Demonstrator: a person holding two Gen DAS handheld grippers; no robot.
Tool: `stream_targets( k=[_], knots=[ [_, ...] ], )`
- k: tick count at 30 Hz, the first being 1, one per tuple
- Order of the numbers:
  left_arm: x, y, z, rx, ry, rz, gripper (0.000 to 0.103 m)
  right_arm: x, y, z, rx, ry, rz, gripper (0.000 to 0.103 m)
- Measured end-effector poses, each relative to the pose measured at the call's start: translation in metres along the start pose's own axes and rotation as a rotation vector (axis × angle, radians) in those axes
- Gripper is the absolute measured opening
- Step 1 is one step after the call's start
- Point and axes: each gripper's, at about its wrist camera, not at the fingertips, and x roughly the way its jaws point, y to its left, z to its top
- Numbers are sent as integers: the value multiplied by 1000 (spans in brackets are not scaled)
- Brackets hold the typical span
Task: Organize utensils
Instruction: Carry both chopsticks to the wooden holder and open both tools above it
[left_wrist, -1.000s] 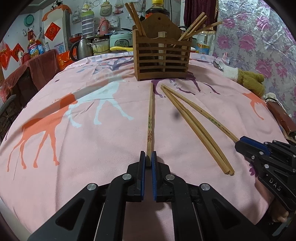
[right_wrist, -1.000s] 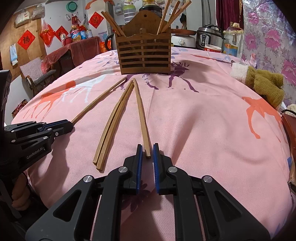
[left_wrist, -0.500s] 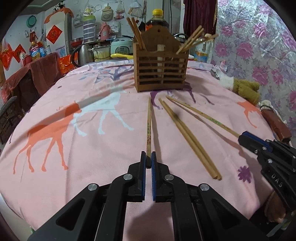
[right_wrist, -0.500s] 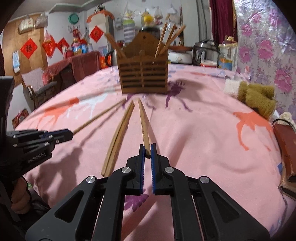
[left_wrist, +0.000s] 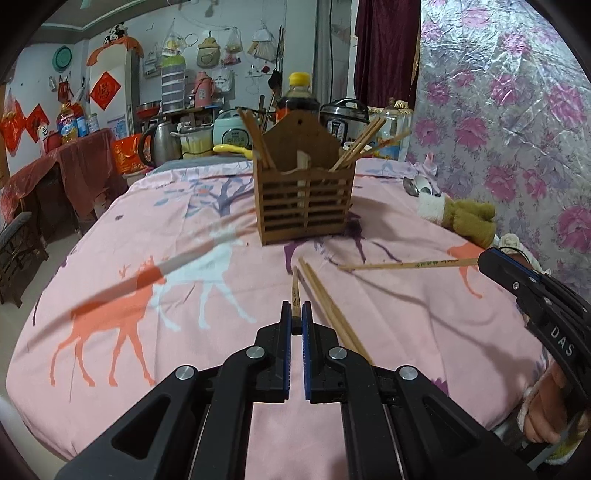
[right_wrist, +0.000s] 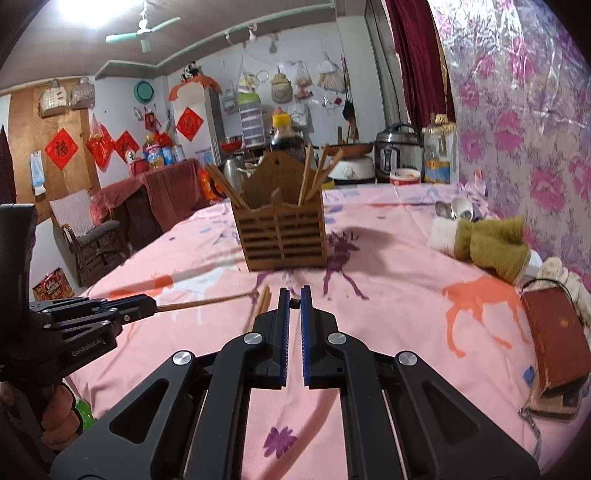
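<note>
My left gripper (left_wrist: 296, 314) is shut on a wooden chopstick (left_wrist: 295, 291) and holds it above the pink tablecloth, pointing at the slatted wooden utensil holder (left_wrist: 304, 206). My right gripper (right_wrist: 294, 301) is shut on a second chopstick, seen end-on between its pads; from the left wrist view that chopstick (left_wrist: 406, 264) sticks out leftward from the right gripper (left_wrist: 491, 263). Two chopsticks (left_wrist: 328, 306) lie on the cloth beside my left gripper. The holder (right_wrist: 282, 236) holds several chopsticks. In the right wrist view the left gripper (right_wrist: 142, 306) holds its chopstick (right_wrist: 207, 302).
A green and white cloth bundle (right_wrist: 484, 243) and spoons (right_wrist: 452, 210) lie at the right of the table. A brown wallet (right_wrist: 554, 336) lies near the right edge. Rice cookers, a kettle and bottles stand behind the holder. A chair (right_wrist: 88, 236) stands at the left.
Both grippers have lifted their chopsticks off the cloth and risen, with the chopsticks now pointing more level toward the holder. The two remaining chopsticks stay on the cloth.
</note>
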Motion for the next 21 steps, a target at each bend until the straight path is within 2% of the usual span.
stream_targets(
  k=[10, 21],
  knots=[
    [4, -4, 46, 26, -39, -23, 6, 7, 6, 29, -30, -54, 11, 6],
    [12, -8, 110, 46, -78, -62, 6, 22, 7, 76, -42, -122, 20, 6]
  ],
)
